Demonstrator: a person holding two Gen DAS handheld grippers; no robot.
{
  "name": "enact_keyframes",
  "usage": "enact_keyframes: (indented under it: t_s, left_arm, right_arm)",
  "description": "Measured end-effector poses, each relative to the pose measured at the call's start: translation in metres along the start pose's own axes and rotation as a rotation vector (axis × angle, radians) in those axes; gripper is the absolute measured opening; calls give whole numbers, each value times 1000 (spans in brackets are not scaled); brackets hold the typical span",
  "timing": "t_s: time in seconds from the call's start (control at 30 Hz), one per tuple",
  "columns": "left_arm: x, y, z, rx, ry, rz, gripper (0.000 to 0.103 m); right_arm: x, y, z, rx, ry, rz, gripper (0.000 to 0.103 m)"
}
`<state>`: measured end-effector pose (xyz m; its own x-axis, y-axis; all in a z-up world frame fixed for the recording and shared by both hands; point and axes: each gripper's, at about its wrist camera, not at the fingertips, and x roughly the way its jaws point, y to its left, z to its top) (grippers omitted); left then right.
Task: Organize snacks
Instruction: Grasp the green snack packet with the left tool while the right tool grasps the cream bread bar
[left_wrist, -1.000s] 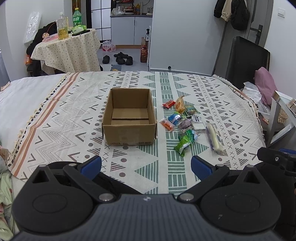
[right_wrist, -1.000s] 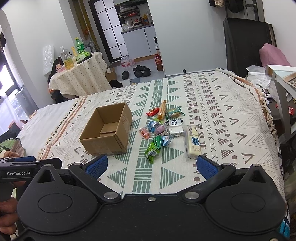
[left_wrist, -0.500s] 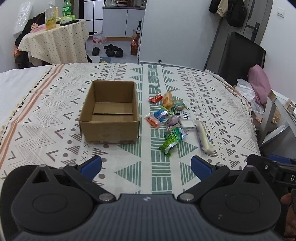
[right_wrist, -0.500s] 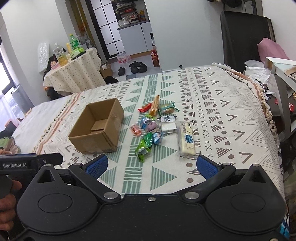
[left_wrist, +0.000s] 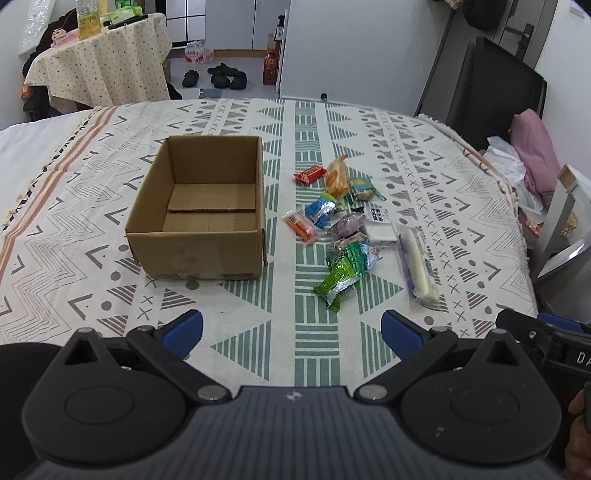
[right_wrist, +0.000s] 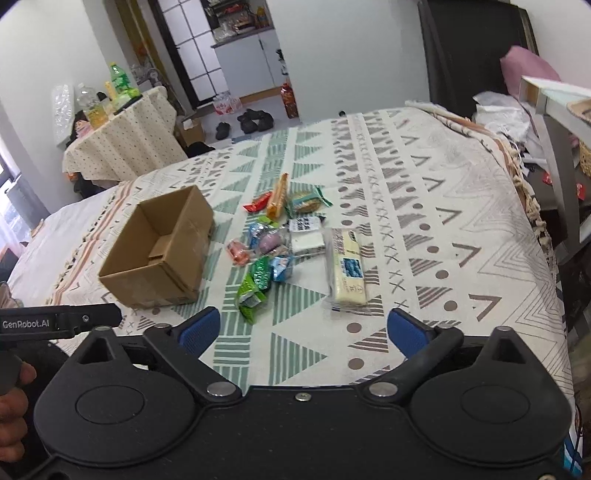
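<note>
An open, empty cardboard box (left_wrist: 201, 206) (right_wrist: 159, 251) stands on a patterned cloth. Right of it lies a cluster of several wrapped snacks: a green packet (left_wrist: 340, 277) (right_wrist: 253, 284) nearest me, a long pale packet (left_wrist: 417, 258) (right_wrist: 347, 266), a red bar (left_wrist: 309, 173), an orange packet (left_wrist: 336, 177). My left gripper (left_wrist: 291, 330) hangs open over bare cloth, short of the box and the snacks. My right gripper (right_wrist: 304, 332) is also short of the snacks; its jaws are closing a little with nothing between them.
The cloth (left_wrist: 424, 155) covers a bed whose edge drops off at right, beside a chair and a pink cushion (left_wrist: 535, 147). A small table (left_wrist: 99, 62) with bottles stands far left. The other gripper's body shows at each view's edge.
Both grippers have moved forward and down toward the cloth, so the box and snacks look larger and nearer. The right jaws have narrowed slightly.
</note>
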<state>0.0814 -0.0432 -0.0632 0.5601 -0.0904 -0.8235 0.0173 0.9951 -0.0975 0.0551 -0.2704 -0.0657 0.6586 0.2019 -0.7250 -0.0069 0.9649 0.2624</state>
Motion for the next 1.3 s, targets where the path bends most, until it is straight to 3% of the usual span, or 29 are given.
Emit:
enact_keyframes:
  t_s: [0.5, 0.77, 0.97, 1.1, 1.3]
  left_arm:
    - [67, -18, 17, -21, 107, 11, 102]
    - [101, -32, 23, -21, 153, 21, 99]
    - [126, -42, 29, -24, 182, 30, 91]
    - [143, -48, 34, -21, 194, 45, 89]
    - [177, -51, 38, -14, 245, 83, 79]
  right_arm:
    - [57, -31, 10, 111, 98, 22, 101]
    - [87, -49, 14, 219, 147, 79, 103]
    - [107, -61, 18, 292, 156, 87, 102]
    - [119, -66, 21, 307, 163, 90, 97]
    - [139, -73, 24, 334, 180, 93, 93]
